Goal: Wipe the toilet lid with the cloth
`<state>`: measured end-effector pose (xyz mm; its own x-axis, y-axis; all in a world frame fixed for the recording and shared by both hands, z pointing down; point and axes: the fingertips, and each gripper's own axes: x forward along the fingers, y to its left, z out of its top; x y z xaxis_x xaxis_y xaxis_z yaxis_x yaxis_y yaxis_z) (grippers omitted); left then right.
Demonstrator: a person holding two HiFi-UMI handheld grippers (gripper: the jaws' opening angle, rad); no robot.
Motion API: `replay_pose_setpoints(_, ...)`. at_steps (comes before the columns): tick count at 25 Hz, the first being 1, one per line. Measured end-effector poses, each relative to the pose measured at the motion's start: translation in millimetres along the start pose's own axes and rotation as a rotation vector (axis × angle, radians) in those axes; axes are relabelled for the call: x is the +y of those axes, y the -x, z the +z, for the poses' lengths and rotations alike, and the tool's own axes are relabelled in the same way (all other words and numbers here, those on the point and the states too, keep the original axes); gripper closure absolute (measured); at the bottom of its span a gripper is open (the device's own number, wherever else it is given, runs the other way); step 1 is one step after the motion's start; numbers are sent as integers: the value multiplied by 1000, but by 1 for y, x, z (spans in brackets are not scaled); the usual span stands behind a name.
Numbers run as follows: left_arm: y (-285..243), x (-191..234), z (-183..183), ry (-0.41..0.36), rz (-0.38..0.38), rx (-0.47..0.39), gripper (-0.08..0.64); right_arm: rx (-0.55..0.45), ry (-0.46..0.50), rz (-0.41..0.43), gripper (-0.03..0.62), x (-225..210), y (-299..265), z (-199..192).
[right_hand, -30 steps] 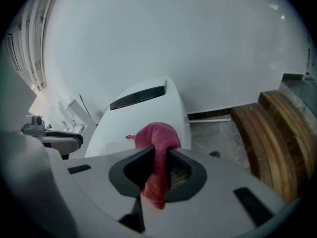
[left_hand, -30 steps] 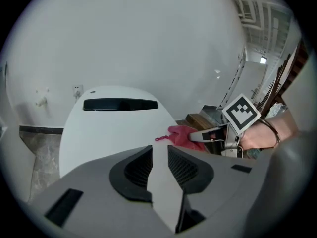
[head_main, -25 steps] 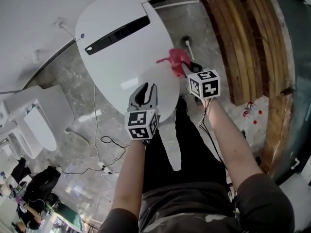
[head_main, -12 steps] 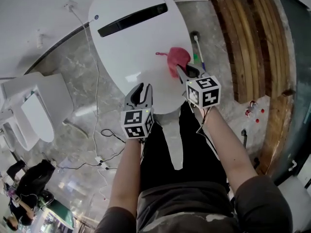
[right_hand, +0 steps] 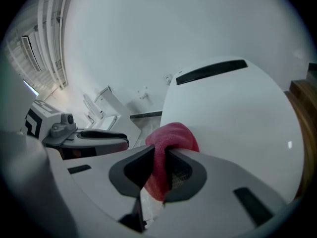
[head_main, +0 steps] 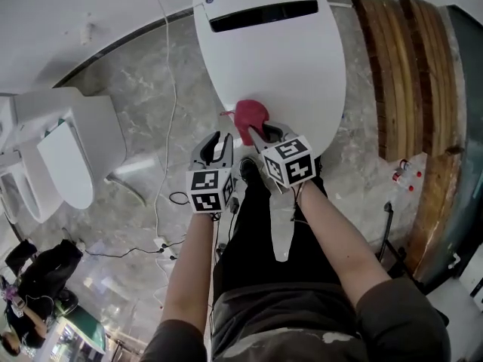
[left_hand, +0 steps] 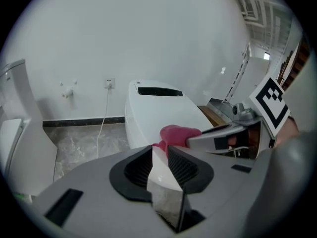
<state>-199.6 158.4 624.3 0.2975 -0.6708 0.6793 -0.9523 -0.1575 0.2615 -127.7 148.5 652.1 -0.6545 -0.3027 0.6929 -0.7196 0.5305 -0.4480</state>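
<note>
From the head view, the white toilet lid (head_main: 279, 66) was shut, with a long black strip (head_main: 264, 15) near its far end. The pink cloth (head_main: 251, 118) sat on the near part of the lid, close to the edge. The right gripper (head_main: 260, 136) had the cloth pinched in its tips. The left gripper (head_main: 219, 143) was just beside it, near the lid's edge, and held nothing. Each gripper had a cube with black and white squares on it. A second toilet (head_main: 64, 164) stood well off to the left on the gray stone floor (head_main: 143, 104). A white cable (head_main: 170, 89) ran across that floor. Brown wooden boards (head_main: 400, 74) lay on the right.

In the left gripper view, the left gripper (left_hand: 159, 155) had its jaws a small way apart. Nothing was between them. Past the jaws were the toilet lid (left_hand: 163, 110) and the pink cloth (left_hand: 174, 134). The right gripper (left_hand: 218, 138) came in from the right side and touched the cloth. A wall socket (left_hand: 109, 83) was on the white wall behind.

In the right gripper view, the right gripper (right_hand: 159, 165) had its jaws squeezed tight on the pink cloth (right_hand: 173, 138). The cloth bulged out past the tips, over the near edge of the lid (right_hand: 237, 113). The left gripper (right_hand: 94, 140) showed on the left side.
</note>
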Motion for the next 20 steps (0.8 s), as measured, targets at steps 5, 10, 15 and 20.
replay_pose_setpoints(5,0,7,-6,31,4,-10,449,28,6,-40,543,-3,-9,-11)
replay_pose_setpoints(10,-13,-26,-13,42,-19,-1,449,37,-8,-88,543,-49,18,-23)
replay_pose_setpoints(15,-32,-81,-19,13,-61,14,449,45,-33,-128,543,-110,61,-36)
replay_pose_setpoints(20,-57,-134,-24,-7,-72,29,449,35,-66,-181,543,-175,105,-46)
